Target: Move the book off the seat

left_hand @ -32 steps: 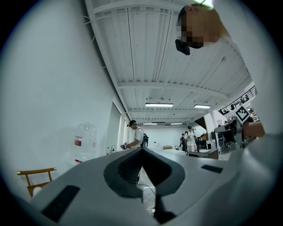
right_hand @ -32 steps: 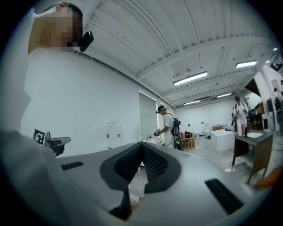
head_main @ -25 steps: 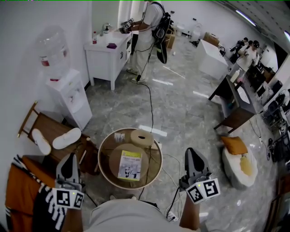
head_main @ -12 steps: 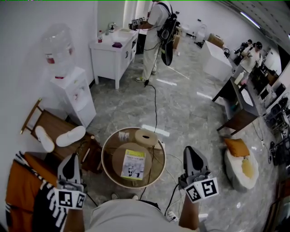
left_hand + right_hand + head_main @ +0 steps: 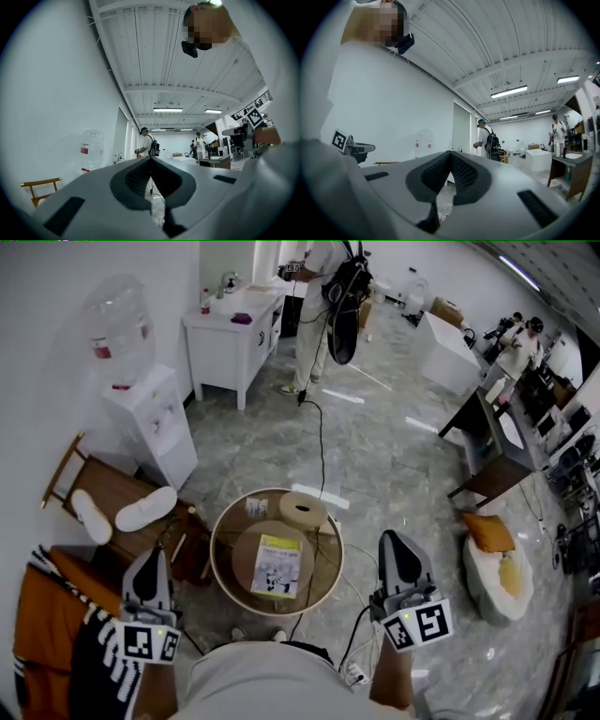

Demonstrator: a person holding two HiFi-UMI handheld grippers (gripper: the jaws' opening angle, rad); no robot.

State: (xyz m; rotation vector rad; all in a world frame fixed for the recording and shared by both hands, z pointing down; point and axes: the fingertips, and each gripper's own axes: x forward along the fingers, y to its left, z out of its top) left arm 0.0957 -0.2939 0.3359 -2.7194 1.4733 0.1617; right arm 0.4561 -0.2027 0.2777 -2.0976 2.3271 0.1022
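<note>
A thin book (image 5: 275,565) with a yellow and white cover lies flat on the round tan seat (image 5: 246,554), inside a wooden ring. A roll of tan tape (image 5: 302,509) rests at the seat's far edge. In the head view my left gripper (image 5: 150,562) hangs to the left of the seat and my right gripper (image 5: 393,545) to its right. Both are apart from the book. In the left gripper view the left gripper (image 5: 150,158) has its jaws together and empty. The right gripper (image 5: 451,153) in its own view is likewise shut on nothing.
A wooden chair (image 5: 98,498) bearing two white slippers stands left of the seat, with a water dispenser (image 5: 141,418) behind it. A black cable (image 5: 322,451) runs across the marble floor to a person (image 5: 323,292) by a white cabinet (image 5: 230,334). A pouf (image 5: 497,573) sits at the right.
The right gripper has drifted slightly up and left in the head view. The whole view has shifted a little. The book lies where it was and both grippers stay shut.
</note>
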